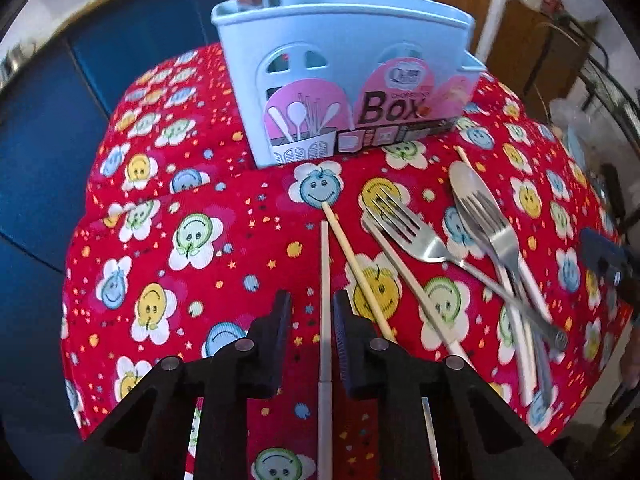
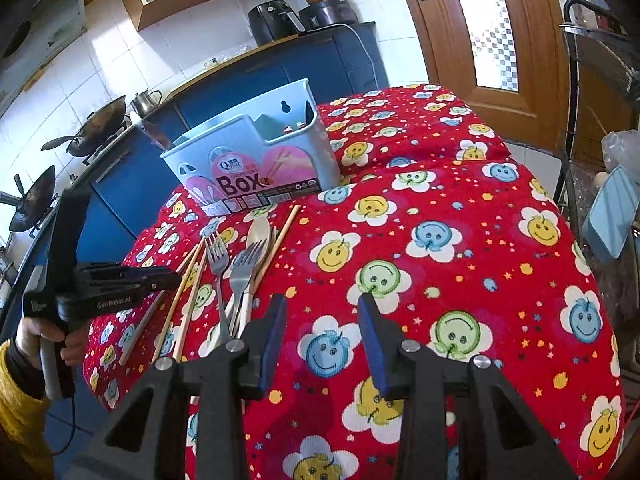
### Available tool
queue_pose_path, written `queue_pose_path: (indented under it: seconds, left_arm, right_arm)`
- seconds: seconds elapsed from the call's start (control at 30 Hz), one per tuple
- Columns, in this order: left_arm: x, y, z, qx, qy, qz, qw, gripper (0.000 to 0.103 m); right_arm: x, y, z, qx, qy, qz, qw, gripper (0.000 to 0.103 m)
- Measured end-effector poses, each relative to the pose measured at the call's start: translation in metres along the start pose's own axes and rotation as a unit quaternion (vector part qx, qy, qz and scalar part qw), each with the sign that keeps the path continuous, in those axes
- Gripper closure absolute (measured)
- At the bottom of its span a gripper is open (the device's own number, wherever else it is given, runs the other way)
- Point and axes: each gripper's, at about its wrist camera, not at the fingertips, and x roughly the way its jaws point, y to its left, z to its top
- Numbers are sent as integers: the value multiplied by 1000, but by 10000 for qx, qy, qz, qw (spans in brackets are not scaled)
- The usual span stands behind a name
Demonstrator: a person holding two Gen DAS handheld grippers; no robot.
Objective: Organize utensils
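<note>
A light blue utensil box [image 1: 344,80] with a pink "Box" label stands at the far side of the red smiley cloth [image 1: 168,208]; it also shows in the right wrist view [image 2: 256,168]. My left gripper [image 1: 310,312] is open, its fingers on either side of a pale chopstick [image 1: 325,280] that lies on the cloth. Wooden chopsticks [image 1: 356,268], two forks [image 1: 404,224] and a spoon [image 1: 466,178] lie to the right. My right gripper [image 2: 322,316] is open and empty above bare cloth, right of the utensil pile [image 2: 240,268]. The left gripper [image 2: 120,280] shows there too.
Blue kitchen cabinets [image 2: 280,76] with woks [image 2: 96,124] and appliances stand behind the table. A wooden door [image 2: 480,28] is at the back right. A metal rack [image 2: 592,80] stands beside the table's right edge.
</note>
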Motion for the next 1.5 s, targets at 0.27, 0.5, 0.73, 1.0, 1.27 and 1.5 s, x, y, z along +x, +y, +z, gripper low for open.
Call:
queue_pose_path:
  seconds: [0.27, 0.5, 0.73, 1.0, 1.27, 1.5]
  left_arm:
    - [3, 9, 8, -243, 32, -171, 9996, 99]
    - [-15, 31, -14, -740, -539, -541, 9943, 99]
    - [-39, 44, -35, -958, -1325, -557, 9850, 99]
    - [-60, 52, -39, -1034, -1884, -701, 9741, 99]
    - [-70, 57, -45, -1118, -2142, -888, 9663, 99]
    - [-75, 52, -47, -960, -2316, -904, 9638, 99]
  right_arm:
    - [0, 9, 1, -115, 62, -10, 9999, 63]
    - [8, 23, 7, -271, 238, 36, 9993, 63]
    - [26, 39, 16, -361, 611, 222, 9972, 78]
    - [49, 61, 24, -634, 1006, 134, 9928, 80]
    - [70, 77, 29, -1030, 1244, -196, 9867, 80]
    - [71, 90, 29, -1400, 1119, -149, 9837, 92]
